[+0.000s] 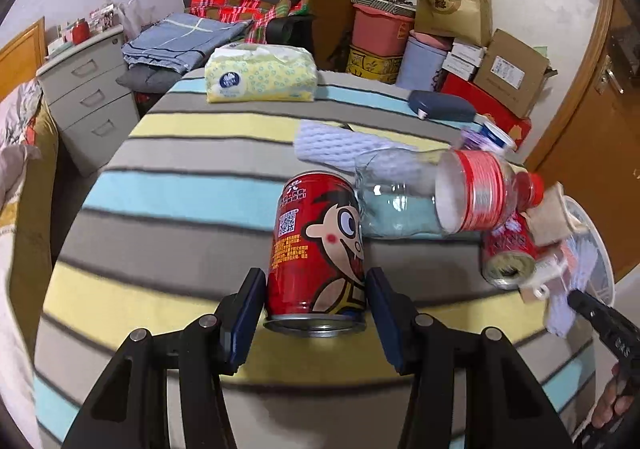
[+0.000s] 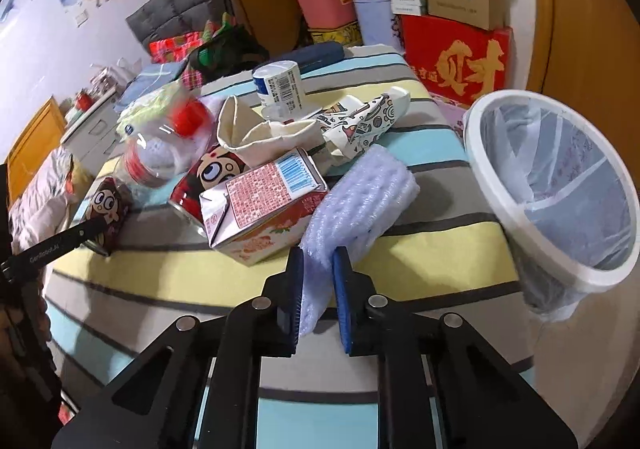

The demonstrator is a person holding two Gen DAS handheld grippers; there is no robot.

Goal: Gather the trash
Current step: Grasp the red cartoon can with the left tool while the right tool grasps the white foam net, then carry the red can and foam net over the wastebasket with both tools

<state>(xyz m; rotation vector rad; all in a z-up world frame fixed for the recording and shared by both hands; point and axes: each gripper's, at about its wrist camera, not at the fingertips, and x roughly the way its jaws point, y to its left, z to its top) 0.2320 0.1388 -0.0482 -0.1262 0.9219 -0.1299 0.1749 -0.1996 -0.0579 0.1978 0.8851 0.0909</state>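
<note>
- Bracketing the upright red can (image 1: 316,249), the left gripper (image 1: 316,313) shows in the left wrist view with one jaw at each side of the can's lower body. The jaws appear to touch the wall; whether they press cannot be told.
- Judged an empty thin-walled can: light, smooth, easily dented. Hold low on the straight wall, above the bottom rim, with moderate force.
- Beyond the jaws and to their right lies a clear plastic bottle (image 1: 432,197) on its side, just beside the can on the striped counter (image 1: 160,193).
- Pinching one end of the white foam sheet (image 2: 360,205), the right gripper (image 2: 318,289) shows in the right wrist view with jaws nearly closed on it.
- Judged soft, very light and compressible; the free end will droop. Grip deep, not at the edge.
- Right of the jaws stands the lined white bin (image 2: 560,185); left of them lies a crushed carton (image 2: 260,205).
</note>
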